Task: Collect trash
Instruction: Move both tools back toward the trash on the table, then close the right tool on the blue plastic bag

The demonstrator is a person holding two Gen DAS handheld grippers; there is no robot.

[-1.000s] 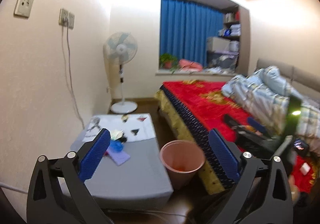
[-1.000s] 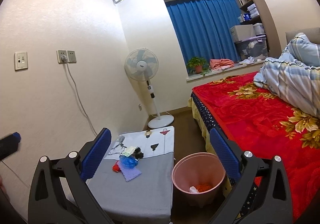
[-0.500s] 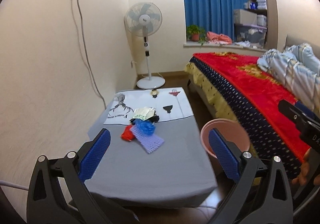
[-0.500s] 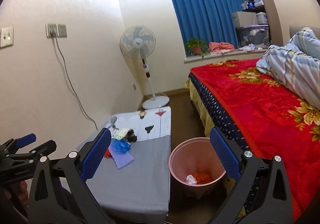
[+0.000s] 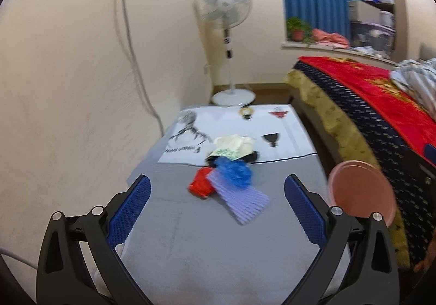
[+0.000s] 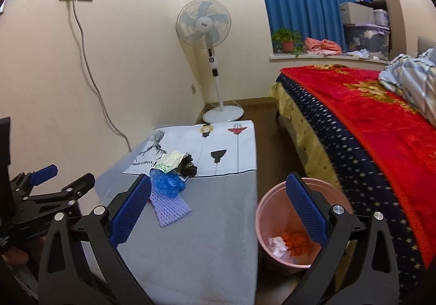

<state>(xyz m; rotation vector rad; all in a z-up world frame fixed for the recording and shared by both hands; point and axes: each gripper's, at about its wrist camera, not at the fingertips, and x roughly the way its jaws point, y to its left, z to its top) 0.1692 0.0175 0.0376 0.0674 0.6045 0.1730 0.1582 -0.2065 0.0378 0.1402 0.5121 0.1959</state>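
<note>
Both claws hover spread and empty over a low grey table (image 5: 218, 245) beside a bed. The left claw (image 5: 217, 209) faces a heap of trash at frame centre: a purple foam net (image 5: 242, 200), a blue plastic bag (image 5: 235, 172), a red wrapper (image 5: 201, 185) and a pale packet (image 5: 231, 147). The right claw (image 6: 218, 208) frames the pink bin (image 6: 275, 196) at lower right, scraps already inside. Print on the table's white cloth (image 6: 226, 152) is too blurred to read reliably.
</note>
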